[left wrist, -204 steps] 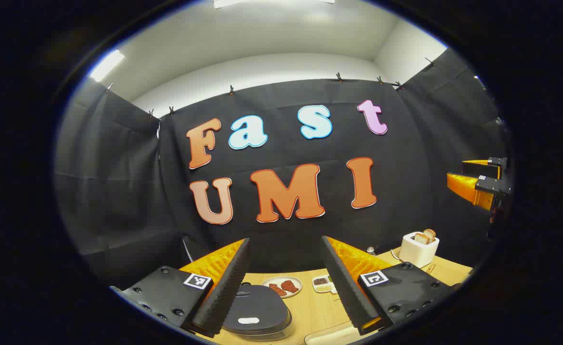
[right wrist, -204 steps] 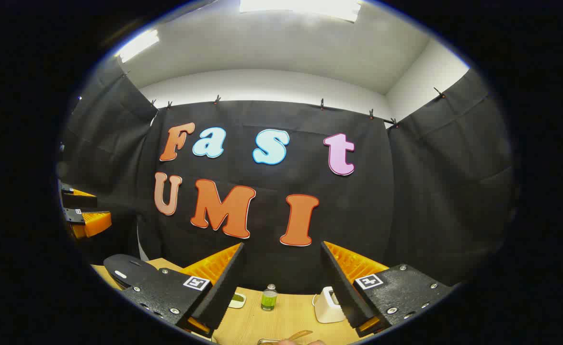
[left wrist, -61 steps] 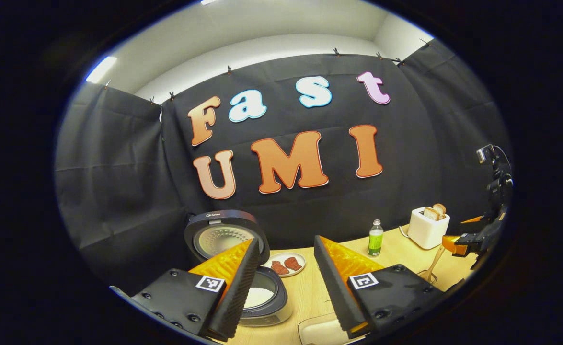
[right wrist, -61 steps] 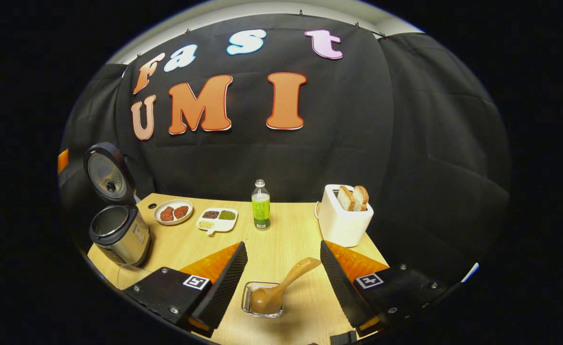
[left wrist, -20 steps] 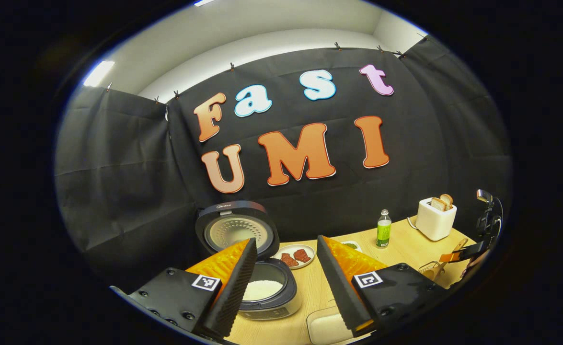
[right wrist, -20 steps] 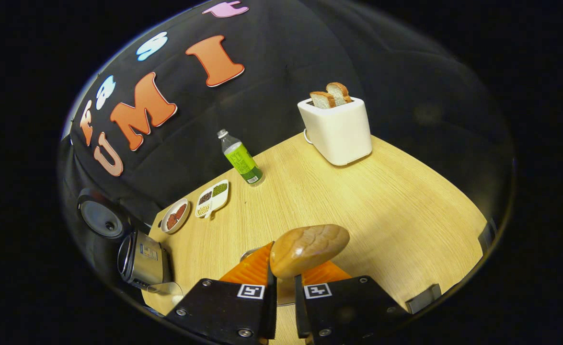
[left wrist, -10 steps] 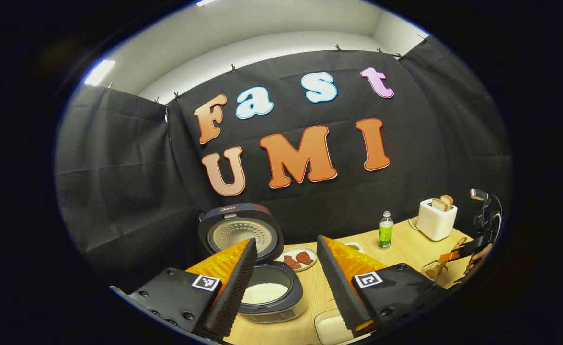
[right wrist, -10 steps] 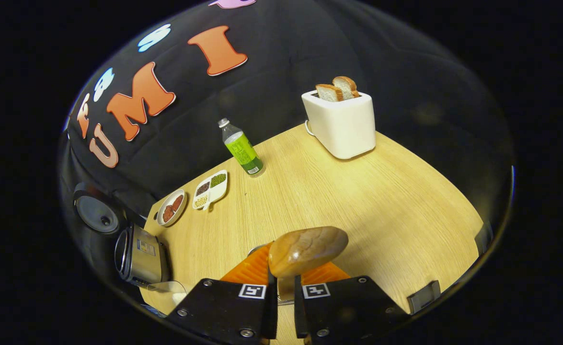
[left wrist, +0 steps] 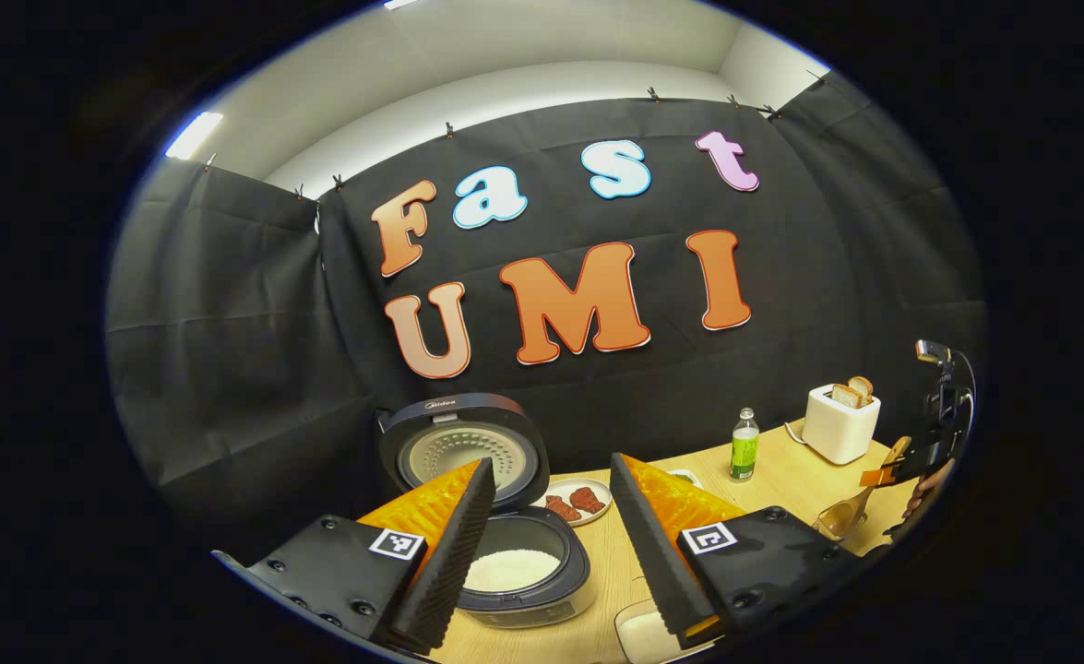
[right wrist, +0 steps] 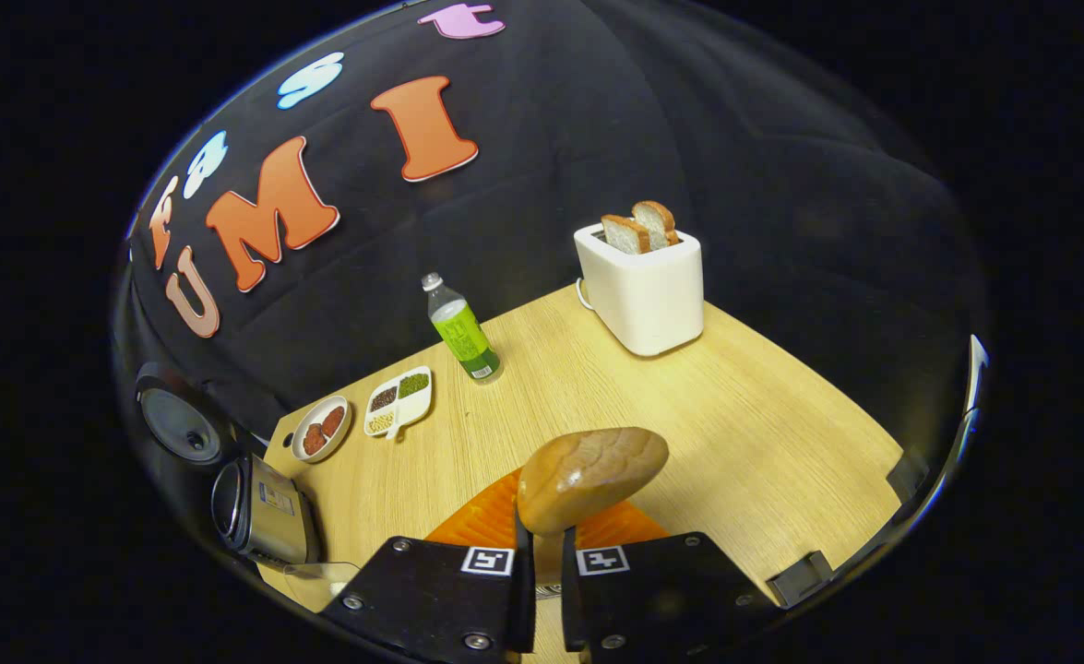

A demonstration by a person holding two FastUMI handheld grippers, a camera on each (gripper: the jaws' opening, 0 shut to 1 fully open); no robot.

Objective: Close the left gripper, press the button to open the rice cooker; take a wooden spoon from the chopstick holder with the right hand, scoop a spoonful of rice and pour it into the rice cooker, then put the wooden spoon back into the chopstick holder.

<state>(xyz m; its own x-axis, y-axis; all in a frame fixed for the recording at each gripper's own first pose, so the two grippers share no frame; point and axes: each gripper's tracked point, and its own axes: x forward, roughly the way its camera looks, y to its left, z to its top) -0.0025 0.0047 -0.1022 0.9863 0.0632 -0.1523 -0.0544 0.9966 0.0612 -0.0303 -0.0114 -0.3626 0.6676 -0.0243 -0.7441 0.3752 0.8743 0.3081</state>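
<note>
Right gripper [right wrist: 542,539] clamps one brown wooden spoon [right wrist: 588,475], handle end foremost, its long axis running up from the fingers.
Left gripper [left wrist: 546,516] gapes wide, holding nothing, above one open black rice cooker [left wrist: 523,581] at the light wooden worktop's [right wrist: 708,406] left edge.

Left gripper view: camera low, close over the rice cooker [left wrist: 505,516], nearly level, facing the booth wall beyond its fingers [left wrist: 449,544].

Right gripper view: higher, rolled, pitched down onto the table [right wrist: 735,406] ahead of its fingers [right wrist: 505,539].

Shared: cooker, bottle [left wrist: 743,444], toaster [right wrist: 641,277], table; probably the far plates too.
</note>
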